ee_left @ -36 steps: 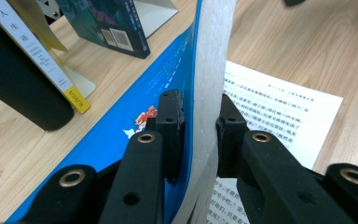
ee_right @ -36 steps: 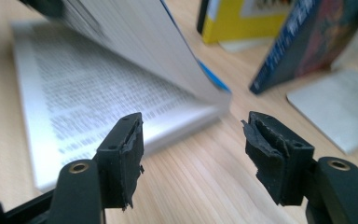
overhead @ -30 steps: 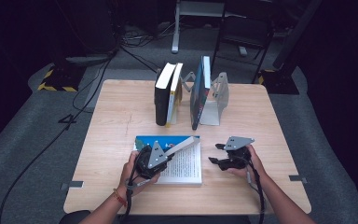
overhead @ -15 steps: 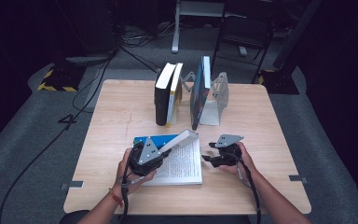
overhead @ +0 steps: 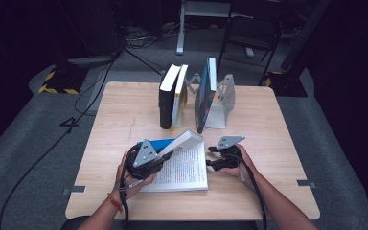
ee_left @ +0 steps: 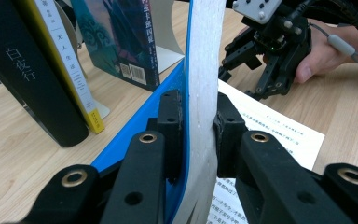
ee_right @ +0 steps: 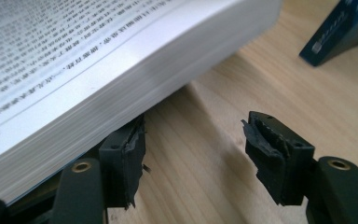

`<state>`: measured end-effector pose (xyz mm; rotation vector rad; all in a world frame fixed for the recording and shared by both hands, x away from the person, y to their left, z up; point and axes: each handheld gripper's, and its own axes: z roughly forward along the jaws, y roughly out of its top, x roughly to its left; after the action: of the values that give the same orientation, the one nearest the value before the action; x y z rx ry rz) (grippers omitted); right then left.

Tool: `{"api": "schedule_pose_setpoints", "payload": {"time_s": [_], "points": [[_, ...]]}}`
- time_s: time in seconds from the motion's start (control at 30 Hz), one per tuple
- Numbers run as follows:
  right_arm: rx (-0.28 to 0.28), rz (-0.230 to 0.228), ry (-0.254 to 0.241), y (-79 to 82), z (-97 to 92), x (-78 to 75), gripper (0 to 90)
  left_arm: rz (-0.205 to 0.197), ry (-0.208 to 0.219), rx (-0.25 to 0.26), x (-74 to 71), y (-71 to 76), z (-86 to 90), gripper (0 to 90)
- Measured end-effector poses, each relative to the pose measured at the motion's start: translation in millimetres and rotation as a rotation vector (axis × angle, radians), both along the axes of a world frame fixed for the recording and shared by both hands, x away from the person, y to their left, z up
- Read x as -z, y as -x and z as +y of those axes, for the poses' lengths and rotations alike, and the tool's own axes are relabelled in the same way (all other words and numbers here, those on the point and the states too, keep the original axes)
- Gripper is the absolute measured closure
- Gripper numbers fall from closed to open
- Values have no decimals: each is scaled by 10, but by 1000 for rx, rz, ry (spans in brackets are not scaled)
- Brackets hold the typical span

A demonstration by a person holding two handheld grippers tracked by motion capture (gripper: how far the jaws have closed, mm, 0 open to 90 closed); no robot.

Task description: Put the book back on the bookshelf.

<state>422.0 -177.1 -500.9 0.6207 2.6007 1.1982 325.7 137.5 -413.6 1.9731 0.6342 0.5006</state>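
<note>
pages and blue cover of the open book [overhead: 182, 167] are being clamped by the left gripper [ee_left: 199, 135]; the right gripper [ee_right: 193, 154], jaws parted and empty, is being edged beneath the book's right half, likely to close it.

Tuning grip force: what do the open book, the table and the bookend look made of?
Open book: paper block with matte printed pages and a glossy blue cover, likely coated card; the lifted half bends in the left tongs. Table: pale wood grain, matte, possibly laminate. Bookend: thin light-grey sheet, probably painted metal.
</note>
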Motion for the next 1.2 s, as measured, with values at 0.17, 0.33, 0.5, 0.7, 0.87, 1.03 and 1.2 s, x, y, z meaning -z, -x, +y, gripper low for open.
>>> {"api": "schedule_pose_setpoints", "payload": {"time_s": [0.17, 0.33, 0.5, 0.7, 0.87, 1.03, 1.2], "points": [[-8, -46, -103, 67, -68, -86, 425, 12, 10, 7, -9, 3, 15, 766], [12, -85, -152, 150, -81, -228, 473, 80, 1, 29, -15, -4, -12, 749], [12, -92, -173, 209, -101, -297, 522, 109, 2, 53, -20, 34, -38, 741], [10, -88, -253, 234, -132, -448, 553, 108, 12, 88, -35, 94, -77, 730], [-2, -128, -281, 301, -184, -622, 600, 101, 42, 131, -65, 68, -167, 728], [4, -164, -296, 341, -321, -767, 620, 102, 57, 181, -121, 19, -308, 731], [32, -212, -326, 386, -506, -924, 640, 87, 80, 230, -161, -33, -489, 731]]}}
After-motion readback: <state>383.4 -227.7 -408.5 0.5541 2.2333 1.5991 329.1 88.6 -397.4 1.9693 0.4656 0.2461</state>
